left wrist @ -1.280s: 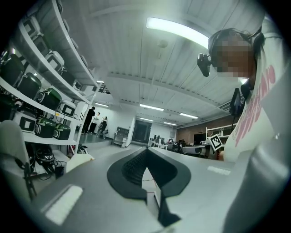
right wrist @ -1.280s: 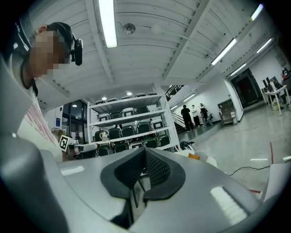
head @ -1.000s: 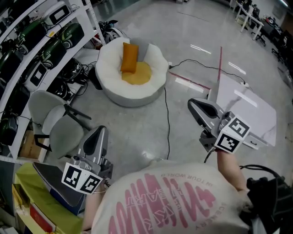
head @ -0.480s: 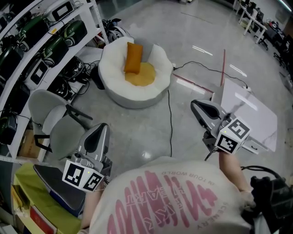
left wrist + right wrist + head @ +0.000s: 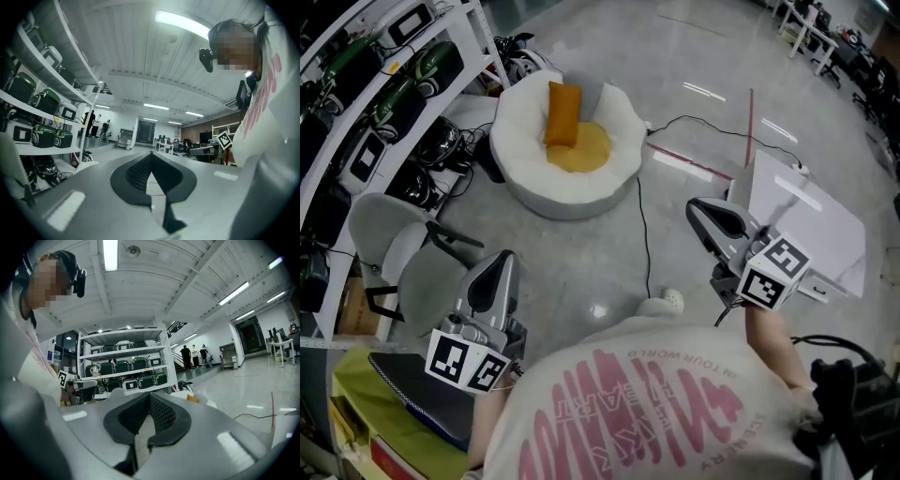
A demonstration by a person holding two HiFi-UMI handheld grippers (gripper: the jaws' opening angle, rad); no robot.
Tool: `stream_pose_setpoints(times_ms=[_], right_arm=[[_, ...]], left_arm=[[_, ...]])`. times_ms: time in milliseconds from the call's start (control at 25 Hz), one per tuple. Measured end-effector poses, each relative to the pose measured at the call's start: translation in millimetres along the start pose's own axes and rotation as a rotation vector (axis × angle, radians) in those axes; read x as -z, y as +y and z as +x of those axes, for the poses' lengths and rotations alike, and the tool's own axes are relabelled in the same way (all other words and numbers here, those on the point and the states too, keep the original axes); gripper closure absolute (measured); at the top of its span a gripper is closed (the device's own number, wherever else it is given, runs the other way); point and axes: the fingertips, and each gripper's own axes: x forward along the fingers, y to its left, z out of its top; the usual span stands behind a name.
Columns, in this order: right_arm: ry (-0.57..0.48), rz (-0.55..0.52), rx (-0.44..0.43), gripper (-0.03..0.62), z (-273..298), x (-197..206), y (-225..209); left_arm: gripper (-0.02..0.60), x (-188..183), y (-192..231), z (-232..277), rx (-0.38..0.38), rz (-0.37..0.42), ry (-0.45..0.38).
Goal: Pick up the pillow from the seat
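An orange pillow (image 5: 562, 114) leans upright against the back of a round white beanbag seat (image 5: 530, 178), above its yellow seat pad (image 5: 581, 150). Both lie on the floor far ahead of me. My left gripper (image 5: 502, 262) is at the lower left, shut and holding nothing. My right gripper (image 5: 699, 212) is at the right, also shut with nothing in it. In the left gripper view the left gripper (image 5: 151, 157) has its jaws pressed together. The right gripper view shows the right gripper (image 5: 149, 397) closed, with the pillow (image 5: 192, 399) small beyond it.
A white shelf rack (image 5: 356, 56) of green devices lines the left. A grey chair (image 5: 403, 258) stands near my left gripper. A black cable (image 5: 641, 216) runs across the floor, and a white board (image 5: 811, 220) lies at the right. A person's white shoe (image 5: 664, 302) shows below.
A white shoe has come into view on the floor in front of the person. Both grippers stay shut and keep much the same place in the head view.
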Motion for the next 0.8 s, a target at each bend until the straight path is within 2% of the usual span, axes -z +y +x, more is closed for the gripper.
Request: stream_pose_setpoints(times_ms=[160,320,800], right_arm=[[0.008,0.019,0.005,0.586,3,3,-6],[0.006,0.012,0.002,0.588,14,3,-10],[0.058,0.034,-0.068,0.586,67,5,-42]], left_arm=[[0.571,8,1,11,0.015,-0.033,0.01],[0.569,12,5,19,0.026,-0.031,0.012],[0.569,19,37,54,-0.034,-0.066,0.035]])
